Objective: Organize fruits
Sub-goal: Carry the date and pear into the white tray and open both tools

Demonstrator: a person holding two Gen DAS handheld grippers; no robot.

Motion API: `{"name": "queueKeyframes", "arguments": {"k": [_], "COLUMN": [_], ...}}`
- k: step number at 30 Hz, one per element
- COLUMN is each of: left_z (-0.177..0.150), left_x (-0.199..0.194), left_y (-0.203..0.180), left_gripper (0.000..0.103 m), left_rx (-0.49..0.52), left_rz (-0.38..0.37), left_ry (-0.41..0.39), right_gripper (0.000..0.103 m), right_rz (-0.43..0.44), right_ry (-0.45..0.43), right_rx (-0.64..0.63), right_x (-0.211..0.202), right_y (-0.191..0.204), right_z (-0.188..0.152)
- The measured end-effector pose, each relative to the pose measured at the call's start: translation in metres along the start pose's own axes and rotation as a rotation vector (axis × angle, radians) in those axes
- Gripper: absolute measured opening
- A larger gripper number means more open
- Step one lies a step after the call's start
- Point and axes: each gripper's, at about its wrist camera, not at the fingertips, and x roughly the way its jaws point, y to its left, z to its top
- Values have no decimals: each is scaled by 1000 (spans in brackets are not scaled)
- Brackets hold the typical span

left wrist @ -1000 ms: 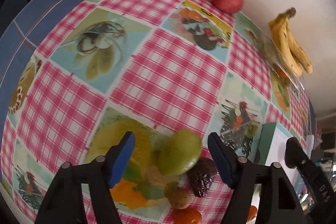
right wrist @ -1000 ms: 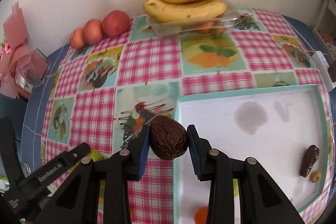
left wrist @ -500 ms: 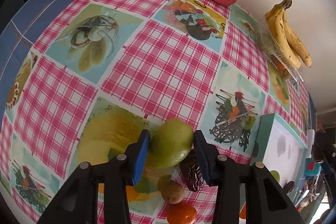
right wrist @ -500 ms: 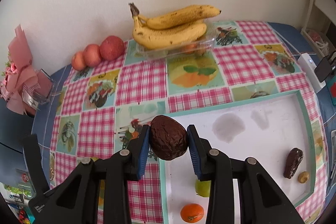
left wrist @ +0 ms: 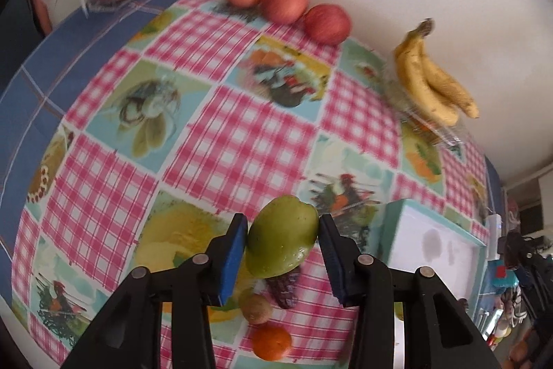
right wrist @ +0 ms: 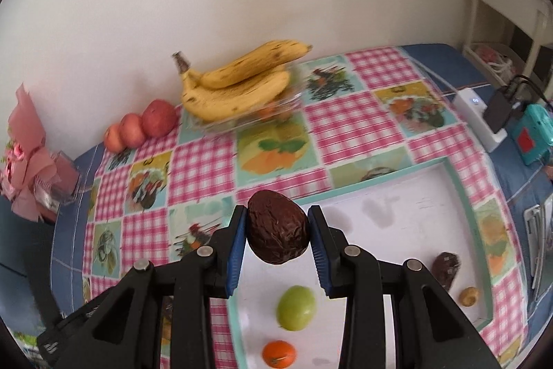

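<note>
The left gripper (left wrist: pixel 282 251) squeezes a green fruit (left wrist: pixel 281 237) between its two blue pads, which press on both sides, and the fruit is up off the tablecloth (left wrist: pixel 238 140). Its jaws have just been closing on this fruit, and now they grip it tight. Right under the green fruit, on the cloth, lie a dark wrinkly date (left wrist: pixel 285 291), a small brown fruit (left wrist: pixel 256 309) and a little orange (left wrist: pixel 271 342). The white tray (left wrist: pixel 437 253) with the teal rim sits to the right of the green fruit. The right gripper (right wrist: pixel 278 241) holds a dark brown wrinkly fruit (right wrist: pixel 277 231) between its pads, closed snug on it. This brown fruit hangs in the air above the near left part of the white tray (right wrist: pixel 397 230). Down in the tray, just below the brown fruit, lie a green fruit (right wrist: pixel 296 307) and a small orange (right wrist: pixel 278 353). Over at the tray's right end lie a dark date (right wrist: pixel 447 268) and a small tan nut (right wrist: pixel 468 295), close together. Behind the tray, by the wall, a bunch of bananas (right wrist: pixel 238 82) rests on a clear plastic box (right wrist: pixel 276 111). Three red apples (right wrist: pixel 140 127) sit in a row to the left of the bananas.
</note>
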Motion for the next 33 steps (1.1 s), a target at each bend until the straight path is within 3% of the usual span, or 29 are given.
{"name": "queueKeyframes", "arguments": {"k": [12, 26, 33], "left_z": [-12, -45, -52], "left_x": [-27, 11, 29], "left_y": [-74, -135, -146], "left_gripper": [45, 45, 45], "left_rx": [167, 323, 364], "left_rz": [-88, -121, -120], "left_ry": [-69, -28, -21], "right_gripper": [37, 37, 37], "right_rz": [-81, -88, -112], "right_ry": [-69, -71, -5], "right_rx": [113, 164, 164], "right_x": [-28, -30, -3], "right_y": [-74, -108, -114], "right_z": [14, 16, 11]}}
